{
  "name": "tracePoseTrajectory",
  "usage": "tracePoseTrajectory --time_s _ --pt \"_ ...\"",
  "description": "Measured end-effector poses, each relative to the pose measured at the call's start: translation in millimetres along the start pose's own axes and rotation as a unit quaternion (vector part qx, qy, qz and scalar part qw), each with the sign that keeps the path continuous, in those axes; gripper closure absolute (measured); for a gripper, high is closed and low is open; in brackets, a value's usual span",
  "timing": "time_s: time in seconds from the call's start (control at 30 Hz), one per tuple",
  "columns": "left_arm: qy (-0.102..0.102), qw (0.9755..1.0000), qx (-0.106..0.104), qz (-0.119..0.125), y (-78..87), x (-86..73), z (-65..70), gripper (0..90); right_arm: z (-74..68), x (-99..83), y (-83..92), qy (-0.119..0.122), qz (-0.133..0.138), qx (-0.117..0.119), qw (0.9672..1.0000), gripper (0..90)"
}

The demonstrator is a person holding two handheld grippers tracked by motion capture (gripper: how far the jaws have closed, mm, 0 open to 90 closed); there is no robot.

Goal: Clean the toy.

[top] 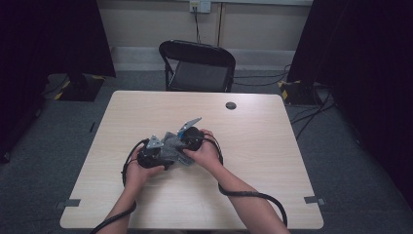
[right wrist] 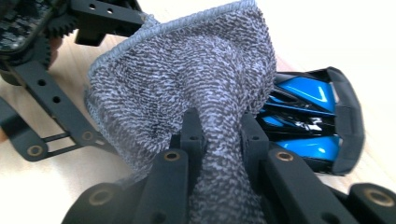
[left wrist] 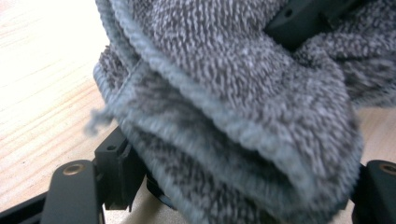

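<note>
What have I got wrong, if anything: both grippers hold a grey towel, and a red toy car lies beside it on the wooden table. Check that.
The colour of the car is wrong. The toy car is blue and black, not red, as the right gripper view shows. The rest stands: the left gripper and right gripper both hold the grey towel, and the car lies beside it on the wooden table.

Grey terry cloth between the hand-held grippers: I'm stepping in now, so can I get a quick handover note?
Right hand-held gripper: shut on a bunched fold of the grey terry cloth.
Left hand-held gripper: jaws stand wide around the cloth's folded layers; a firm pinch cannot be confirmed.
Cloth: near the middle of the light wooden table, beside a blue and black toy car.
Done: cloth gathered between both grippers.
Left: likely wiping the car or finishing the fold.
</note>
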State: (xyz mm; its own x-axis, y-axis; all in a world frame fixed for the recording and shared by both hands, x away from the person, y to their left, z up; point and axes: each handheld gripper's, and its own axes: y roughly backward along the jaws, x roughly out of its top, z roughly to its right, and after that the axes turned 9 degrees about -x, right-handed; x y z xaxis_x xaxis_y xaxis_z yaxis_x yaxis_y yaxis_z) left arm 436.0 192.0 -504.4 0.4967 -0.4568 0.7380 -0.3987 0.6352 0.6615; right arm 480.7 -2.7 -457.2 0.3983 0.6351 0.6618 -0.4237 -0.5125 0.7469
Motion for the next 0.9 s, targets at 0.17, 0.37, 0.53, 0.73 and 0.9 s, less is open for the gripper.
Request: tracePoseTrajectory --time_s 0.17,0.37,0.53,0.73,0.9 --pt "0.000 1.0000 0.000 0.000 -0.1 0.0 0.1 25.3 9.8 -3.6 0.0 -0.022 0.002 -0.007 0.9997 76.5" --pt "0.000 1.0000 0.000 0.000 0.0 0.0 0.0 25.3 17.6 -3.8 1.5 -0.024 -0.004 -0.019 0.9995 76.5" --pt "0.000 1.0000 0.000 0.000 0.0 0.0 0.1 25.3 25.3 -3.0 2.7 -0.036 -0.008 -0.034 0.9988 76.5" --pt "0.001 1.0000 -0.001 0.000 0.0 0.0 0.1 25.3 40.3 -5.1 5.0 -0.060 -0.008 -0.045 0.9972 76.5" --pt "0.001 1.0000 0.000 0.000 -0.1 0.0 0.1 25.4 45.6 -4.4 4.9 -0.063 -0.008 -0.049 0.9968 76.5"
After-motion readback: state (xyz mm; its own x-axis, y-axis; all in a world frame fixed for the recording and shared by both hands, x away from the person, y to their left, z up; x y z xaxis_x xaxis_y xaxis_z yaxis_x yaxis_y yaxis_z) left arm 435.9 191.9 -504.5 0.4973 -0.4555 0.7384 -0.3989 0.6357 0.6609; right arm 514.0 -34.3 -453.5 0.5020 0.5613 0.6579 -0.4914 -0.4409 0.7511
